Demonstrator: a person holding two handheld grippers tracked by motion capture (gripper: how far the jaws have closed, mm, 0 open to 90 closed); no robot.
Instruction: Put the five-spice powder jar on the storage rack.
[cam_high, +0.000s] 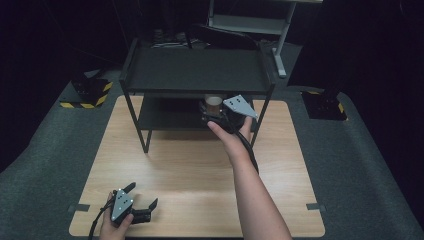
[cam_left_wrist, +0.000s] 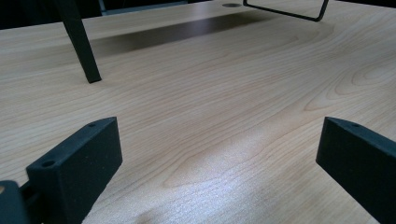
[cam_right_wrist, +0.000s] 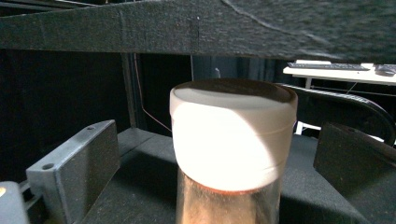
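Right gripper (cam_right_wrist: 219, 154) jaws wide open either side of white-lidded jar (cam_right_wrist: 232, 140), centre frame: close squarely below lid. Left gripper (cam_left_wrist: 219, 154) open, empty.

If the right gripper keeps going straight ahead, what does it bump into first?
Probably the jar with the white lid. It stands on the rack's lower shelf, right between the right gripper's open fingers, so these would pass either side and the gripper's middle would meet it first.
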